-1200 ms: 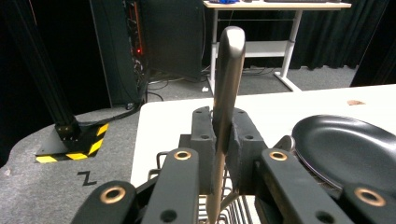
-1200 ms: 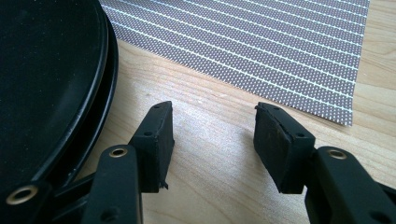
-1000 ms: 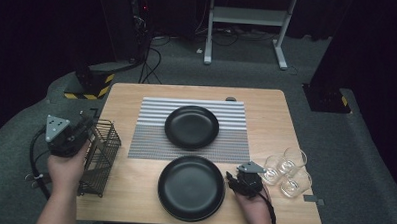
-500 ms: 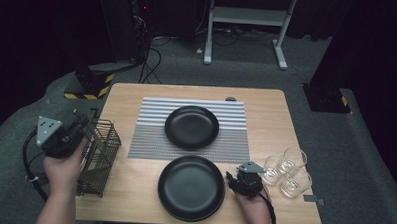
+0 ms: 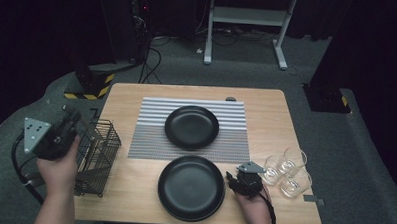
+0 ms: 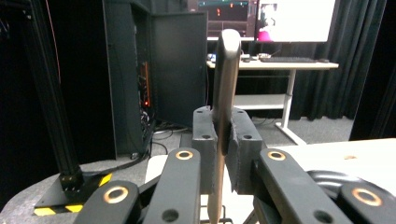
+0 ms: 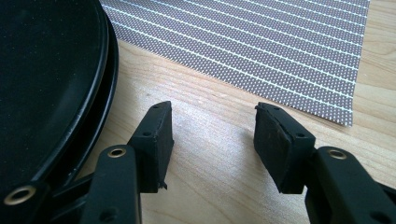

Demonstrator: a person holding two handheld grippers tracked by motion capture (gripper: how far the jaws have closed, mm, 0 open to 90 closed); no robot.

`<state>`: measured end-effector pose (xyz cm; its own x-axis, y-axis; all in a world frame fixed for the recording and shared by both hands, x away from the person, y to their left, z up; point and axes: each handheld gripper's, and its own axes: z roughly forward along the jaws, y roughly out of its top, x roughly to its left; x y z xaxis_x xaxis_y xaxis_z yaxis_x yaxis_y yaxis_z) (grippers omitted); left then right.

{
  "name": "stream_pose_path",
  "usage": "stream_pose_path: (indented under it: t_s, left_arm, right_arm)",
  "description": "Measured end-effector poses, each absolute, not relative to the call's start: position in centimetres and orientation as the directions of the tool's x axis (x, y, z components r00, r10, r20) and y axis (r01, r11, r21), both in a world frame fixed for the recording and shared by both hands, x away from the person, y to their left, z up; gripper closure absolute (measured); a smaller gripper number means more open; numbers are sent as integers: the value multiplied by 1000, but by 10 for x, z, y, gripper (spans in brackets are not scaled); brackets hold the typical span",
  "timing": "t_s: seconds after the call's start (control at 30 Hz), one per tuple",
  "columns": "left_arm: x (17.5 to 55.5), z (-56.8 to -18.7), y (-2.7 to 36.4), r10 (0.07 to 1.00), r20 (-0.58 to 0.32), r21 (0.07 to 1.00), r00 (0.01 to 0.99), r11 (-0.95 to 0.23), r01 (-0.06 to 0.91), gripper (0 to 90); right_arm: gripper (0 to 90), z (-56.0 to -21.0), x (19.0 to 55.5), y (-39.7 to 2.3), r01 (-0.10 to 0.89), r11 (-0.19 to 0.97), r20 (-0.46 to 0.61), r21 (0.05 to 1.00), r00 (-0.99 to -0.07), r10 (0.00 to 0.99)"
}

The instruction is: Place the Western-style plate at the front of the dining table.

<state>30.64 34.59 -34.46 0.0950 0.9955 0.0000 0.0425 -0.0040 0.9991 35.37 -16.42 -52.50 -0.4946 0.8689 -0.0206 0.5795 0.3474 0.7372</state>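
Wooden and pale, the table (image 5: 133, 210) fills the middle of the high view, with a grey striped mat (image 5: 150, 140) on its far half. We see one black plate (image 5: 192, 127) on the mat and a second black plate (image 5: 191, 188) just in front of it on the bare wood. A wire basket (image 5: 99, 156) stands at the table's left edge, and three clear glasses (image 5: 286, 170) sit together near the right edge. Our left gripper (image 5: 69, 116) is held up off the table's left side, just beside the basket; what it holds is too small to make out from above. Our right gripper (image 5: 232, 179) rests low between the near plate and the glasses. Dark carpet, cables and a white desk frame (image 5: 249, 23) lie beyond the table.

From the left gripper view, we find its pads pressed together on a piece of cutlery (image 6: 225, 84), pinched at mid-length. Its long axis runs nearly upright, the rounded end pointing up and the lower end dropping out of sight between the jaws. It is a slim, flat, dull grey-brown metal handle seen edge-on; we cannot tell which kind of cutlery it is. Behind it stand a dark cabinet (image 6: 126, 70) and a desk with lit screens (image 6: 280, 18).

From the right gripper view, the jaws stand spread with nothing between them, over bare wood. The near plate's rim curves in at the left, and the mat's corner lies ahead.
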Motion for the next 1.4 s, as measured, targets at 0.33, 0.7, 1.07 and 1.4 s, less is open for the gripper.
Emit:
stream_pose_path:
  t_s: [0.33, 0.7, 1.07, 1.4]
  left_arm:
    - [297, -331, 341, 996, -4, 1000, 94, 6, -21, 832]
    - [292, -319, 330, 995, 6, 999, 104, -1, -49, 832]
    - [290, -316, 322, 991, -15, 998, 130, 22, -52, 832]
    - [286, -313, 311, 987, -28, 996, 157, 40, -76, 832]
  right_arm:
    - [473, -525, 354, -164, 581, 346, -20, 737, -493, 870]
    - [473, -525, 354, -164, 581, 347, -20, 737, -494, 870]
    - [473, -525, 354, -164, 580, 347, -20, 737, -494, 869]
    - [473, -525, 354, -164, 581, 346, -20, 737, -492, 870]
